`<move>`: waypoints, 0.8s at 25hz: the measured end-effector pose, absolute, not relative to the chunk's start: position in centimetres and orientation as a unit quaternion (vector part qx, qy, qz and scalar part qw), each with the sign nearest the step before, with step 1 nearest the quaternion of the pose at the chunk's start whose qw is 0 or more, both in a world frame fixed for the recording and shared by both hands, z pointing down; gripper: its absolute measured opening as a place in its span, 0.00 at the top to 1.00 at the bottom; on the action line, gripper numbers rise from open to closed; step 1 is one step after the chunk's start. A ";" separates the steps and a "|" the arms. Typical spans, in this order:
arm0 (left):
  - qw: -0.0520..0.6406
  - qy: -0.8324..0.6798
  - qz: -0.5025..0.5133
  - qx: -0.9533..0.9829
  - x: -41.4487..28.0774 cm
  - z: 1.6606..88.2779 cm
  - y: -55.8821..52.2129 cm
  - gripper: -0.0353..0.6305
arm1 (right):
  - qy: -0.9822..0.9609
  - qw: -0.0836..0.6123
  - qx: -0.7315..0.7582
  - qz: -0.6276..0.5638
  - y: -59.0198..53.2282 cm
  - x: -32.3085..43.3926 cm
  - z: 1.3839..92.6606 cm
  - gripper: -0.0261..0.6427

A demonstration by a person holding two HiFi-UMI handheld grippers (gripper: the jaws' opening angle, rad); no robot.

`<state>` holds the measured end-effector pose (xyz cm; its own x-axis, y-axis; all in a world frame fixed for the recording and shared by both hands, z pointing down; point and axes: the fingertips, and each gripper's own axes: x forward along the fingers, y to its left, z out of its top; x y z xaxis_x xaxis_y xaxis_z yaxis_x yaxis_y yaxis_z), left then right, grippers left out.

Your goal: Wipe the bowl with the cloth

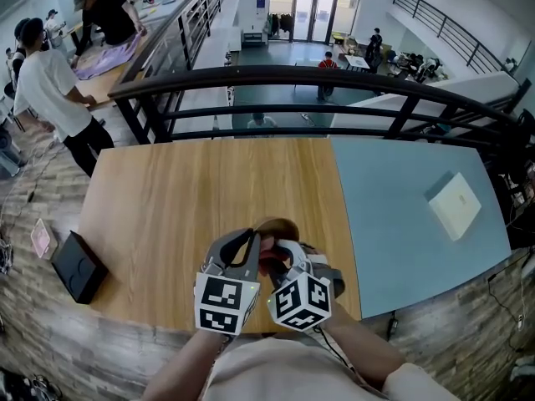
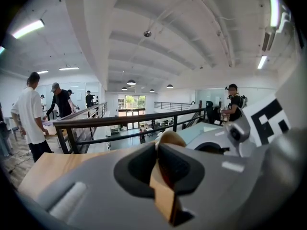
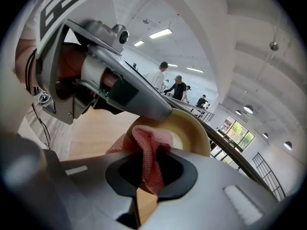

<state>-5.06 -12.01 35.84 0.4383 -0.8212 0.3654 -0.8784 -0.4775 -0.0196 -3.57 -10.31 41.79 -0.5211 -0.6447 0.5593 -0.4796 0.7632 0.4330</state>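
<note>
Left gripper [image 1: 251, 242], nearest: clamped on the rim of the tan, round, thin-walled bowl [image 1: 277, 225], which sits tilted over the near edge of the light wooden tabletop [image 1: 167, 199]. Right gripper [image 1: 282, 251], beside it: clenched on the pink mesh cloth [image 3: 148, 152], bunched inside the bowl. Bowl: probably light, stiff, smooth; the rim is the best hold. Cloth: soft, limp. Right of the bowl: pale blue table [image 1: 401, 224]. Beyond the bowl: black metal railing [image 1: 334, 80], open hall, people.

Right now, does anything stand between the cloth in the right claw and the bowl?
Nothing visible does. The pink cloth in the right claw appears to sit against the wooden bowl; the left claw grips its rim.
</note>
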 end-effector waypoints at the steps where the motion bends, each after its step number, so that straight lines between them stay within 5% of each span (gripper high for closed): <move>1: 0.086 -0.502 0.168 0.844 -5.0 36.0 -12.0 0.92 | -0.866 0.364 0.322 -0.118 -10.3 -3.9 41.6 0.91; 20: 0.081 -0.483 0.190 0.851 -4.3 37.2 -11.9 0.93 | -0.832 0.361 0.390 -0.158 -13.2 0.6 39.3 0.91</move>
